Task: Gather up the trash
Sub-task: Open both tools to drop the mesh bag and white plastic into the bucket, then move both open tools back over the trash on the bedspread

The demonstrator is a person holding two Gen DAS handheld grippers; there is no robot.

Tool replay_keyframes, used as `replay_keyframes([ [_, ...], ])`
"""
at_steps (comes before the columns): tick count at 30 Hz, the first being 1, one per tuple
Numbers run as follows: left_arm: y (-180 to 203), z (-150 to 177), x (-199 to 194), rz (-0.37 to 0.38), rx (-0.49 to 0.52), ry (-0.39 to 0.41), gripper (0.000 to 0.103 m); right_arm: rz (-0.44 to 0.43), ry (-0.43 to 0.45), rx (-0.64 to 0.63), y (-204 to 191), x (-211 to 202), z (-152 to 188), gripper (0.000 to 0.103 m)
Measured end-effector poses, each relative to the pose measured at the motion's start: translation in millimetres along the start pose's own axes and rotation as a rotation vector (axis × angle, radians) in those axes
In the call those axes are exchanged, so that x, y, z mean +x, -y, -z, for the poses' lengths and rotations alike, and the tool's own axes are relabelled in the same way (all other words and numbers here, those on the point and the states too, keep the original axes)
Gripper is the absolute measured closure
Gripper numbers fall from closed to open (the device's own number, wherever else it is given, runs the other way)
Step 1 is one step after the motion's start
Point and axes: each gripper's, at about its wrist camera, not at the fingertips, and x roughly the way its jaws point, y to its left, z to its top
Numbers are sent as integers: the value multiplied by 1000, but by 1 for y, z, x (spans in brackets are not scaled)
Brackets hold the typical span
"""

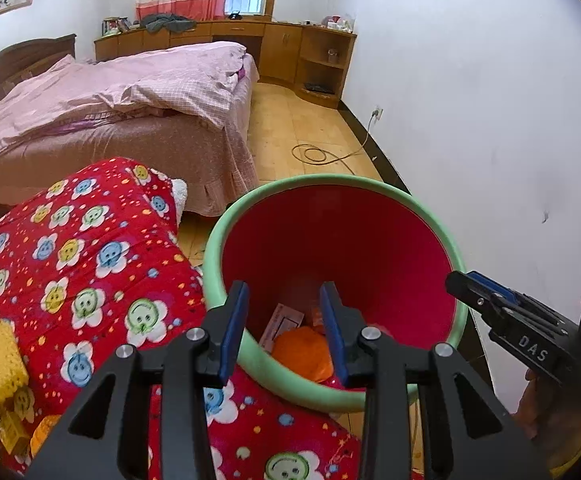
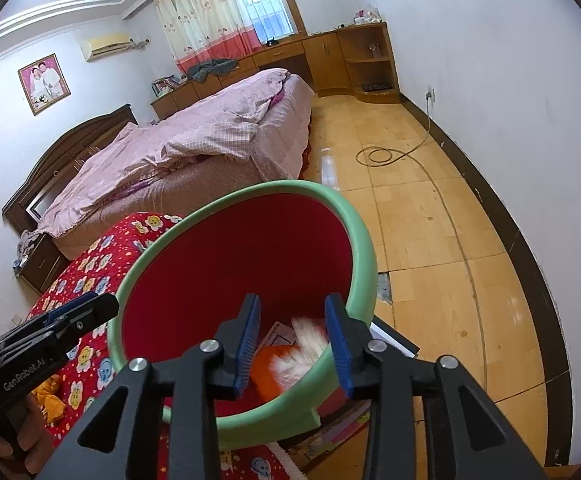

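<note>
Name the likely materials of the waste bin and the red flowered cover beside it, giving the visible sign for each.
Waste bin: probably moulded plastic, with smooth red walls and a rounded green rim.
Red flowered cover: soft quilted or fleecy fabric, judging by its stitched puckers and folds.

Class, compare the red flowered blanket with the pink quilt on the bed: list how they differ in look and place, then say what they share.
1. The blanket is bright red with smiley flowers; the quilt is pale pink with a fine check.
2. The blanket lies close by, against the bin; the quilt lies farther off, on the bed.
3. The quilt is rumpled; the blanket looks smoother.
Both are soft bedding.
</note>
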Motion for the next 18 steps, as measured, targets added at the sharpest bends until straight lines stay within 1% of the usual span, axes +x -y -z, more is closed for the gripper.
replay_keyframes([
  [4, -7, 5, -10, 0, -34, -3, 66, -24, 11, -6, -7, -13, 1, 54],
  [18, -47, 31, -70, -86, -134, 28, 66, -122, 30, -35, -49, -49, 15, 40],
])
